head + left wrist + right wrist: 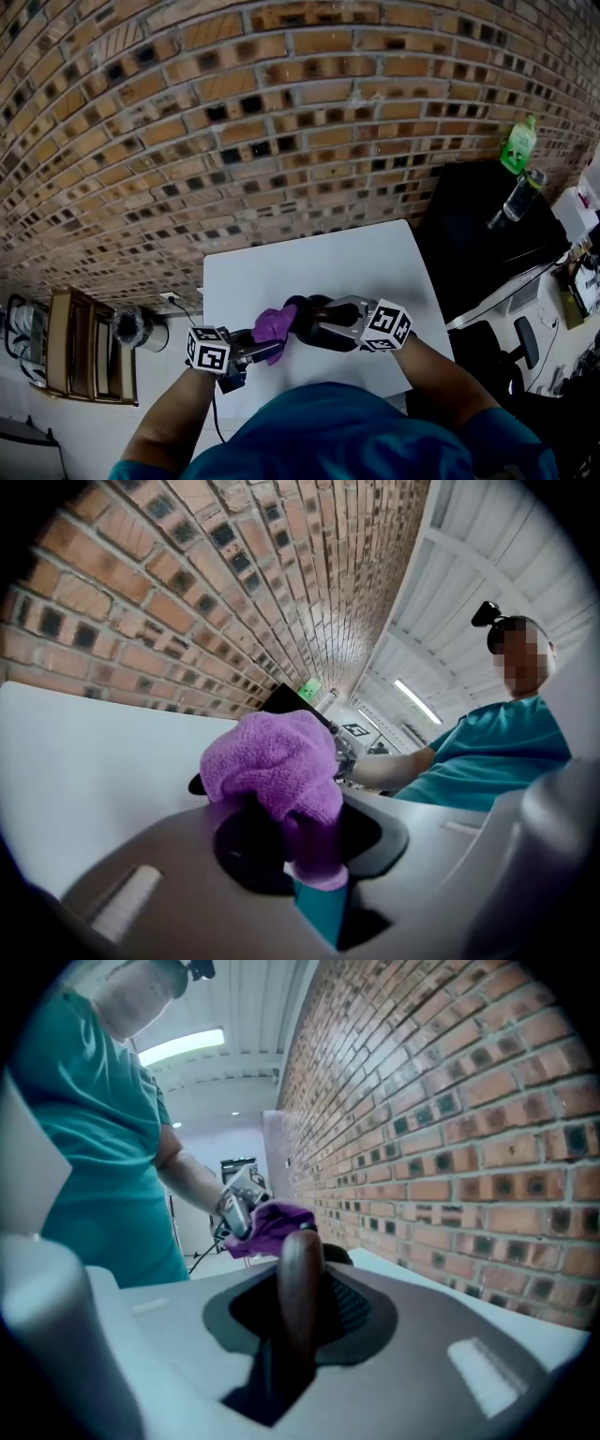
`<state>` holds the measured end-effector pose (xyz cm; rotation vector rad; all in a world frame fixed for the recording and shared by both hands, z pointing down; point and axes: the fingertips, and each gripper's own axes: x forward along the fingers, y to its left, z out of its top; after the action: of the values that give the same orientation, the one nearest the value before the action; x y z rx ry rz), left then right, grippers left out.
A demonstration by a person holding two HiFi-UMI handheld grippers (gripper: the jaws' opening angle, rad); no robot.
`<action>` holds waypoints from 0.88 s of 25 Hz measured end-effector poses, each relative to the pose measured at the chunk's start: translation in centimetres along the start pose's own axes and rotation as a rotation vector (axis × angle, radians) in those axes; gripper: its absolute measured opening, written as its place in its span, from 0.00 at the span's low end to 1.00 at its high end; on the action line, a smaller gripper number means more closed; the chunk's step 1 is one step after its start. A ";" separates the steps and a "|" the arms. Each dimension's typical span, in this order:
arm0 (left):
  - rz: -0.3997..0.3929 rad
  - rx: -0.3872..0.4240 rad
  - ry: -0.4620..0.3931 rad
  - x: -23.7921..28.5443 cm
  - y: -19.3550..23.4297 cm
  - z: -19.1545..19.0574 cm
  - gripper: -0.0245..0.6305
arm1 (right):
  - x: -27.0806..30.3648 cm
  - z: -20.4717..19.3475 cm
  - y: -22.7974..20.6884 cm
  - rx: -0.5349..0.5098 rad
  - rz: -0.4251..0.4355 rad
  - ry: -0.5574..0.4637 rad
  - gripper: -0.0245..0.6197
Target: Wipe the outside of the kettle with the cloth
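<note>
Kettle (309,314), dark and hard, is over the near part of the white table (281,262). It is likely smooth, rigid and fairly light if empty. On the left, the left gripper (261,345) is clenched on a soft purple cloth (275,326) that is pressed to the kettle's side. On the right, the right gripper (328,323) grasps the stiff handle (298,1279), which looks the safest place to hold.

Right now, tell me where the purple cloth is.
In the head view, the cloth is bunched in the jaws of the left gripper, low centre over the white table, against the dark kettle held by the right gripper.
</note>
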<state>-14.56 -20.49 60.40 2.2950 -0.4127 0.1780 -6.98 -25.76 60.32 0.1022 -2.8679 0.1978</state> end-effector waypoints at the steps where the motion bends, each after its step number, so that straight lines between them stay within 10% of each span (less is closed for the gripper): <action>1: 0.012 -0.008 0.008 -0.5 -0.2 -0.4 0.17 | 0.4 0.0 -0.5 0.000 -0.008 -0.013 0.18; 10: 0.095 -0.076 0.005 -3.4 0.1 -2.5 0.17 | -5.2 -1.9 -3.1 0.077 -0.114 -0.185 0.18; 22: 0.080 -0.081 -0.006 -3.4 -0.3 -3.0 0.17 | -8.8 -5.2 0.5 0.074 -0.156 -0.108 0.19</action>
<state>-17.63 -17.28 61.37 2.2017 -0.5067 0.1907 2.81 -24.08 62.86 0.3607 -2.9424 0.2743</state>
